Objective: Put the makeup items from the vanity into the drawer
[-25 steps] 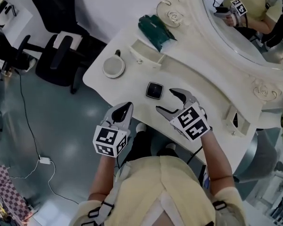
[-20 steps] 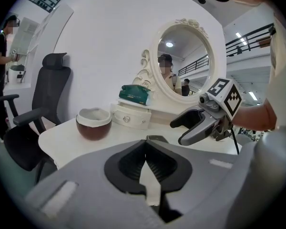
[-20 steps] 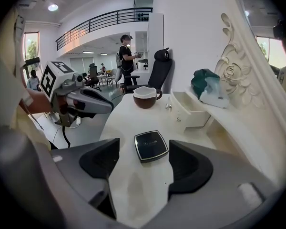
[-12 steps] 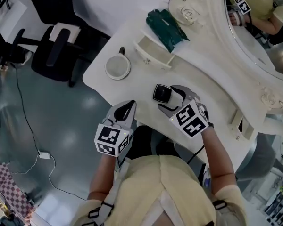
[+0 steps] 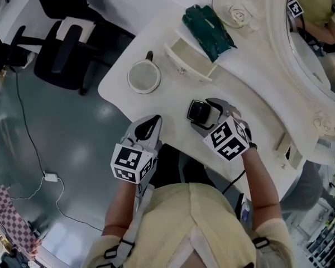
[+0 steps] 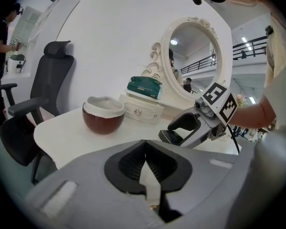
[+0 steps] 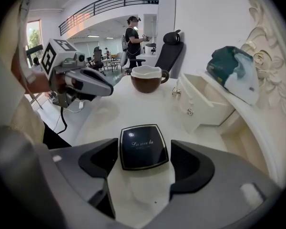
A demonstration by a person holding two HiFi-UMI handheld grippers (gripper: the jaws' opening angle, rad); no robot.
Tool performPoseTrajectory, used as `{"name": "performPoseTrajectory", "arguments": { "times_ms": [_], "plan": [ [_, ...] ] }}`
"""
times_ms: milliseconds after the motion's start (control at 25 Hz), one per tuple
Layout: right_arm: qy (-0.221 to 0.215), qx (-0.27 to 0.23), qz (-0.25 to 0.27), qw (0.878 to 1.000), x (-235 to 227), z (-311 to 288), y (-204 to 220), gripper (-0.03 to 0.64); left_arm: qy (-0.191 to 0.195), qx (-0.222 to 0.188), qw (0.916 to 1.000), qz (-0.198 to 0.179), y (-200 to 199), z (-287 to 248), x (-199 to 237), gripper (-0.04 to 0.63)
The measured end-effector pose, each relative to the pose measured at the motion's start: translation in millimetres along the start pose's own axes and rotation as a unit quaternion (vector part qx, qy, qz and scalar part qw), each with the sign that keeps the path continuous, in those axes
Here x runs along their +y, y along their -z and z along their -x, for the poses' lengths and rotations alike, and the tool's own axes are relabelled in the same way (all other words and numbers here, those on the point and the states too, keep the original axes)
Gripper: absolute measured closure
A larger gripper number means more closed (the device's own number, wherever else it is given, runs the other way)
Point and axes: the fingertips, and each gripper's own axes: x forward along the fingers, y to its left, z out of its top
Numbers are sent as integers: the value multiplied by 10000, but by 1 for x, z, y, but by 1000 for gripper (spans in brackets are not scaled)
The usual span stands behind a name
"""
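A black makeup compact [image 7: 144, 147] is lying flat and closed on the white counter [image 7: 109, 111], near the front edge where the person is standing. It is square with rounded corners and slightly bowed sides. Its lid is glossy and is catching a soft reflection. A thin pale line is running around the lid's edge, and a short line of pale script lettering is crossing the middle.

The right tool [image 7: 145, 162] is pointing steeply down over the compact. Its jaws have just been opening and are standing wide, with the compact sitting between them. One dark pad is flanking each side of the compact, and neither is pressing on it.

The left tool [image 6: 144, 151] is hovering just off the counter's front edge with its jaws closed together.

Farther back on the counter, a small white drawer [image 7: 205, 104] is standing pulled open. A dark green pouch [image 7: 233, 73] is resting above it. A brown bowl [image 7: 148, 80] with a white inside is sitting to the left of the drawer, and an ornate oval mirror [image 6: 195, 56] is rising behind.
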Motion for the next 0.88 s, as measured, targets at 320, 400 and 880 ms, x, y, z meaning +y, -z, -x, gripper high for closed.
{"name": "performPoseTrajectory", "arguments": {
  "times_ms": [320,400,880],
  "plan": [
    [-227,84,-64,9997,1,-6,1,272,32,76,10000,-10,2,-5,3,594],
    [-252,87,-87,9996,1,-6,1,276,45,90,9999,-17,2,-6,4,594],
    [-238,186,-246,9992,1,-5,3,284,209,143,9996,-93,-1,-14,0,594]
  ]
}}
